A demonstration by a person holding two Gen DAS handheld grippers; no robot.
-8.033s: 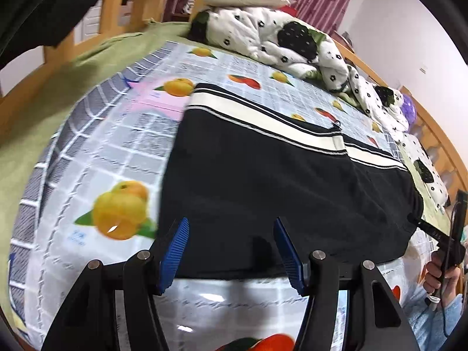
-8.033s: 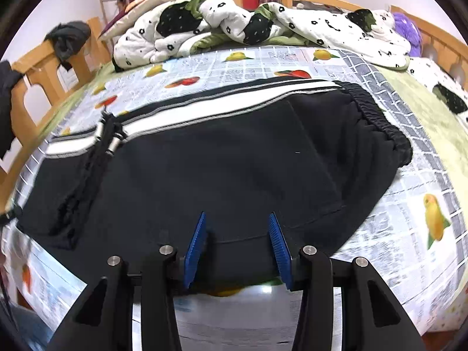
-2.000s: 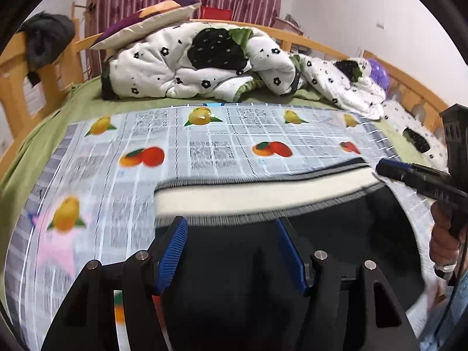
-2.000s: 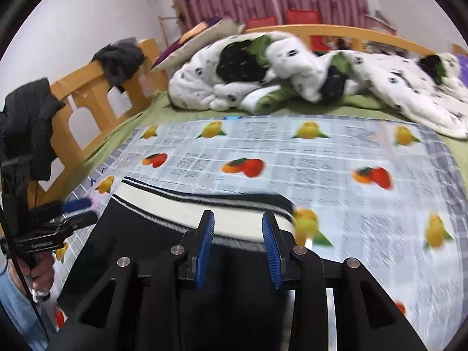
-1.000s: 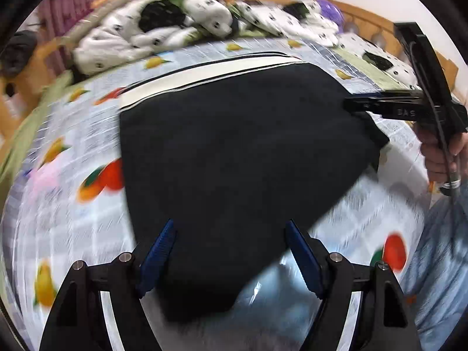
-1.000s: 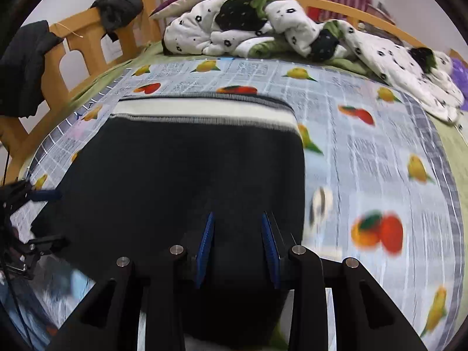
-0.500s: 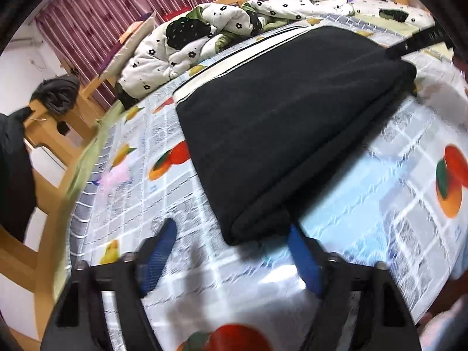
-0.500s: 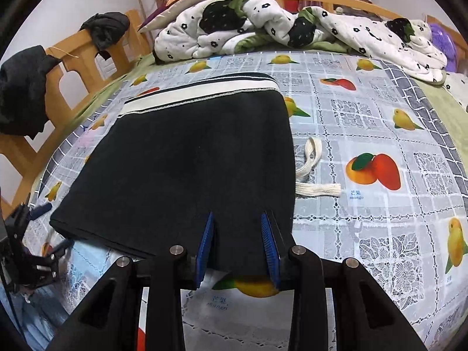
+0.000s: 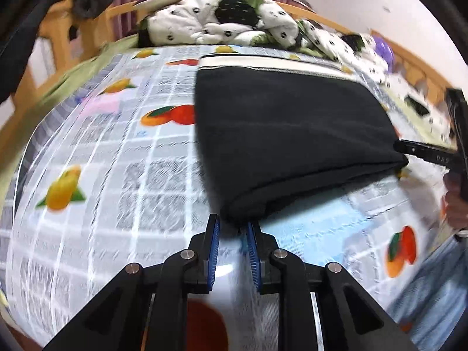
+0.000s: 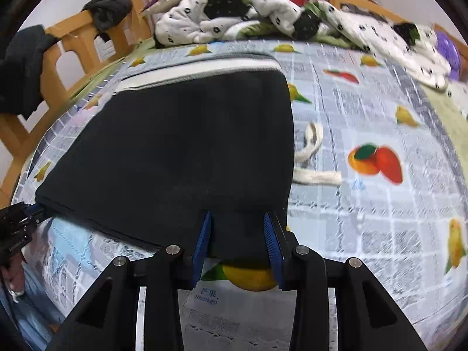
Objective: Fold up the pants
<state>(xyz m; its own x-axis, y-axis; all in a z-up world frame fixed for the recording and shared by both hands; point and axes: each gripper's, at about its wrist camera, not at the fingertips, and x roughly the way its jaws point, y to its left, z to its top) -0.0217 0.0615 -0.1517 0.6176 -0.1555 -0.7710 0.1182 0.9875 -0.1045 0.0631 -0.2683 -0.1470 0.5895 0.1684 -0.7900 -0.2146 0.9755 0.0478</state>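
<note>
Pants lie folded into a compact black rectangle on the fruit-print bed cover, with the cream-striped edge turned toward the rumpled quilt at the far side of the bed. The thick rounded fold faces the person, which presents both near corners for a pinch.

The left gripper sits at the near left corner of the bundle. Its blue pads have just been closing and now stand narrowly apart; the corner lies at the fingertips, but motion blur hides whether the pads press on the cloth, so I cannot tell whether it holds. The right gripper straddles the near right corner, jaws partly open with black fabric between the pads; whether it clamps cannot be told either. A loose white cord lies just beside the right edge of the pants.

Eight seconds ago the garment lay spread much wider, with its drawstring and elastic waistband exposed. Now it is narrower and thicker. One second ago the left jaws stood wide. The paired corner positions suggest preparation for a further fold or a final alignment.
</note>
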